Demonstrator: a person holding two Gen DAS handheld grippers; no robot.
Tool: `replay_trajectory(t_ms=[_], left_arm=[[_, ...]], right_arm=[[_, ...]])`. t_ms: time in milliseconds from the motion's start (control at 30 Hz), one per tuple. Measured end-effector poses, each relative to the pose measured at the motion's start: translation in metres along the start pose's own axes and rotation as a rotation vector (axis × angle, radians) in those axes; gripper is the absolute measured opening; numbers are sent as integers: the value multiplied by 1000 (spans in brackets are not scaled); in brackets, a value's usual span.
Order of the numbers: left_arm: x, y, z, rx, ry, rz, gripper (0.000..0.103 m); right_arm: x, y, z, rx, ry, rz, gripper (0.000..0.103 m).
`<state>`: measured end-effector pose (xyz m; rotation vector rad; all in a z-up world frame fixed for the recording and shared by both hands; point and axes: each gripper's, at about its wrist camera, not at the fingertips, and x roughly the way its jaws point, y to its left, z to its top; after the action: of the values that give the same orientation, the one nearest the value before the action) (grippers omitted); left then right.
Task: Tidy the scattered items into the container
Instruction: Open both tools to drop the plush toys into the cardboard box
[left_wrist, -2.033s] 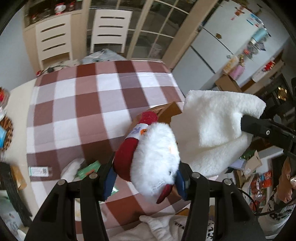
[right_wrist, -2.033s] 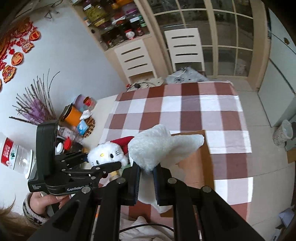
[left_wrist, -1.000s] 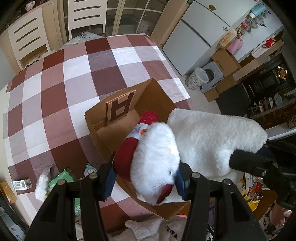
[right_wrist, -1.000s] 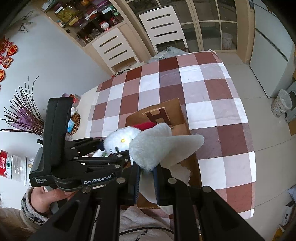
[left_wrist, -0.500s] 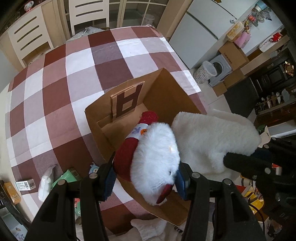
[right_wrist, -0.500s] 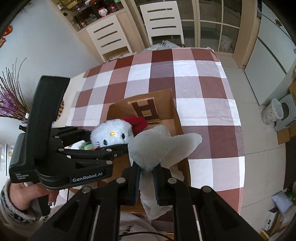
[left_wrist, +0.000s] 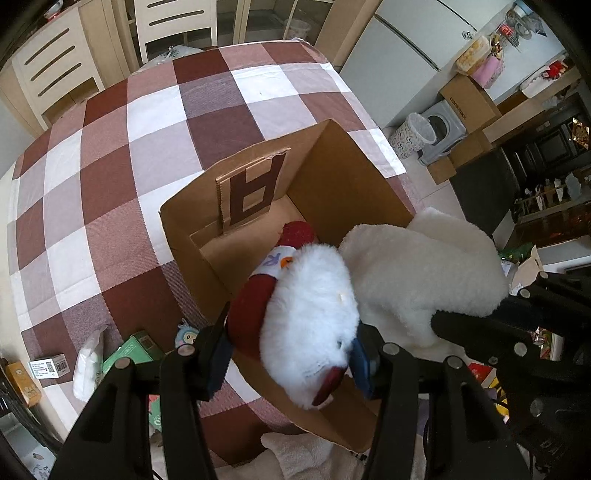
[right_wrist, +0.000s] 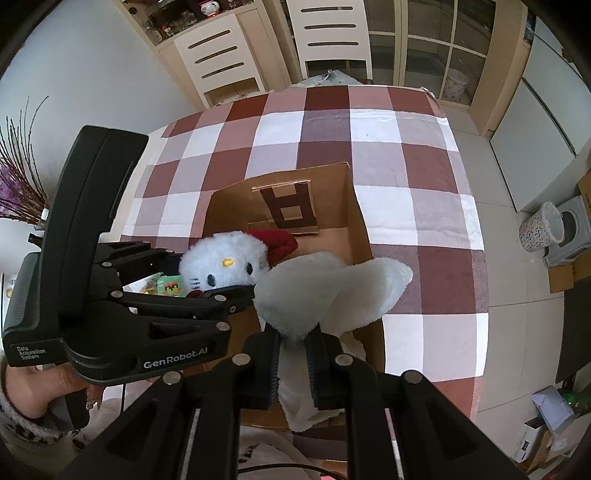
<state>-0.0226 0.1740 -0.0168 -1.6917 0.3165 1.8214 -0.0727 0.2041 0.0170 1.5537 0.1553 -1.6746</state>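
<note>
Left gripper (left_wrist: 290, 354) grasps white fluffy cat toy with red bow (left_wrist: 310, 314). Right gripper (right_wrist: 291, 354) pinches white fuzzy soft cloth (right_wrist: 332, 291). Both above open brown cardboard box (left_wrist: 347, 177). Go lower inside walls, then let go gently.

Container: open brown cardboard box (left_wrist: 343, 192) on my checked counter (left_wrist: 110, 184), upright, flaps open, a dark printed mark on its far inner wall.
Item one: white cat plush (left_wrist: 314, 325) with red cap, clamped in my left hand-held gripper (left_wrist: 291, 354), hanging over the box opening.
Item two: white fleecy cloth (right_wrist: 332, 291), pinched in my right hand-held gripper (right_wrist: 291, 363), draped over the box's near right edge.
Scattered items: green cartons (left_wrist: 129, 352), white packet (left_wrist: 86, 365), small blue toy (left_wrist: 184, 336), lying on the counter left of the box.
</note>
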Motion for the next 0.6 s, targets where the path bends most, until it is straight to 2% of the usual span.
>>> replay_trajectory(t_ms=[433,500,567,600], left_arm=[[0,-2,-1,8,4,6,56],[-1,-3,-1,12,0,6,62],[-3,-5,-1,19,-8,22,79],[-5,-6,-2,25,-16,37,80]], right_arm=[[0,0,-2,19,-4,0,16],[-1,-1,-2,21,-8,-5,18],[-3,-2,-2,23,-12,-13,23],[-4,-2,-2,22,-14,-21,28]])
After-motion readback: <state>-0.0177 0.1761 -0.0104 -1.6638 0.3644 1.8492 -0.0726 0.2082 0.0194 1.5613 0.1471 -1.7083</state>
